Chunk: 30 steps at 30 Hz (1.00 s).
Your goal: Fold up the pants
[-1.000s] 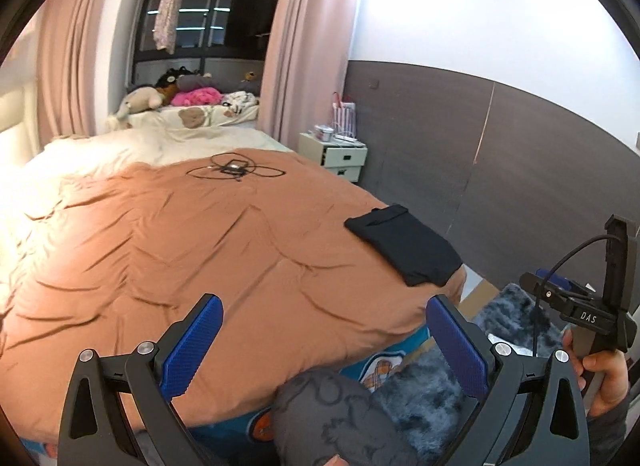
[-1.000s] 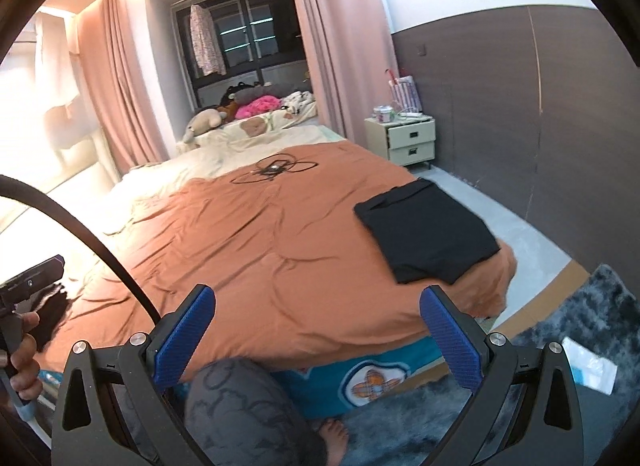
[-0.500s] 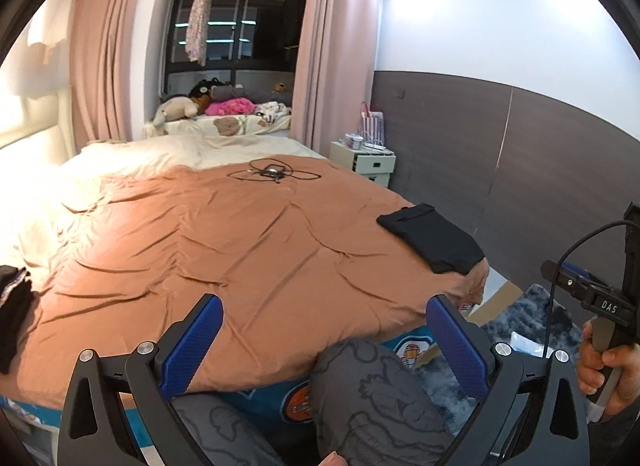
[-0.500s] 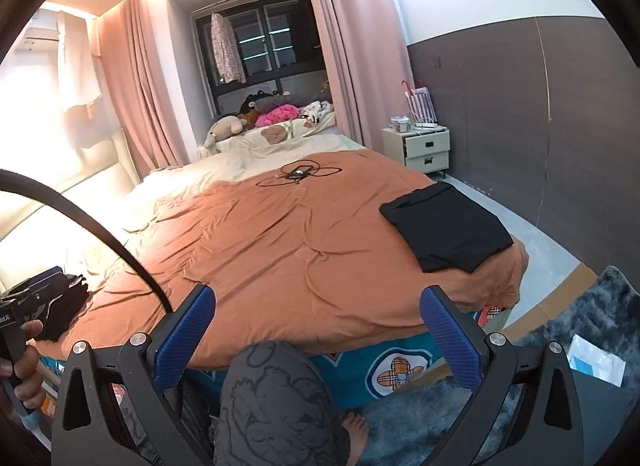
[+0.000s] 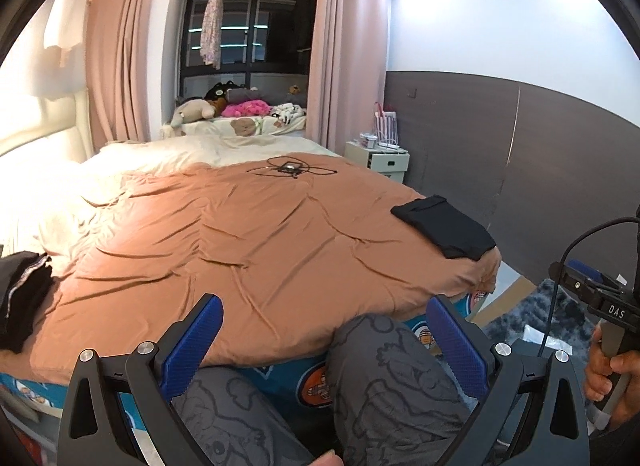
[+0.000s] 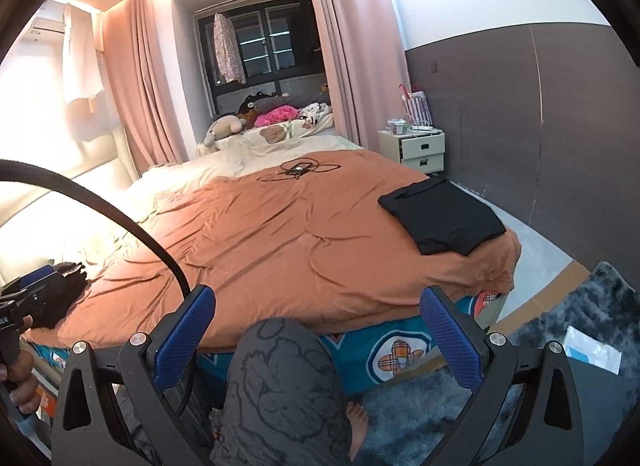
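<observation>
Both tongs pulled back from bed (image 5: 248,234); folded pants (image 6: 442,215) untouched.

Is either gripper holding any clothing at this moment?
No: the left gripper and the right gripper are both open and empty, while the folded black pants lie untouched on the bed's orange cover.

Bed with rumpled orange cover (image 5: 248,242), folded black pants (image 5: 444,227) near its right corner, dark clothes pile (image 5: 20,298) at left edge, tangled cable (image 5: 292,167) farther back
</observation>
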Motion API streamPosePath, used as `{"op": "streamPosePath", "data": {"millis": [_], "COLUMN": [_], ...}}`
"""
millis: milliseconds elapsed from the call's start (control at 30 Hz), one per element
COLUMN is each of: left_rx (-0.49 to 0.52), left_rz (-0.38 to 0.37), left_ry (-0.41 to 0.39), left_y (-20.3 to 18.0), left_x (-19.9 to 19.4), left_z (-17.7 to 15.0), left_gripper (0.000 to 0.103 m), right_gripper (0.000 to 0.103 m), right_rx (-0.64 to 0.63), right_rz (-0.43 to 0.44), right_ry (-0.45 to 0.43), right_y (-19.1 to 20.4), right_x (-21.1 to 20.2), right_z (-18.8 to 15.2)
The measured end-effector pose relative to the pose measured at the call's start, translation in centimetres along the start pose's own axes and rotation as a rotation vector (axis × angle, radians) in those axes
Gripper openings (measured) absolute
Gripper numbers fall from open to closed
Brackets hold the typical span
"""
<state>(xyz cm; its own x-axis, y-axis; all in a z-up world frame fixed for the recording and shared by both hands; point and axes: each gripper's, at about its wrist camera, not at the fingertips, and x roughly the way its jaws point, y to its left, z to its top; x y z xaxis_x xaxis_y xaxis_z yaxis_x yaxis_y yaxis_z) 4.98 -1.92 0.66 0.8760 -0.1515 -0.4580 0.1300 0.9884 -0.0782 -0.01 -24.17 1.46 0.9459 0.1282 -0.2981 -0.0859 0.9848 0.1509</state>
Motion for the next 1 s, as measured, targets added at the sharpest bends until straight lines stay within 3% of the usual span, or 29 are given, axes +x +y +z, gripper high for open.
{"op": "streamPosePath", "data": {"millis": [1000], "left_rx": [0.001], "left_rz": [0.044], "left_ry": [-0.042], "left_y": [-0.3], "left_x": [-2.4], "left_z": [-1.3], "left_gripper": [0.103], "right_gripper": [0.103], "right_rx": [-0.071], "right_rz": [0.001], "right_ry": [-0.022], "right_y": [2.3], "right_x": [-1.5], "right_z": [-1.7]}}
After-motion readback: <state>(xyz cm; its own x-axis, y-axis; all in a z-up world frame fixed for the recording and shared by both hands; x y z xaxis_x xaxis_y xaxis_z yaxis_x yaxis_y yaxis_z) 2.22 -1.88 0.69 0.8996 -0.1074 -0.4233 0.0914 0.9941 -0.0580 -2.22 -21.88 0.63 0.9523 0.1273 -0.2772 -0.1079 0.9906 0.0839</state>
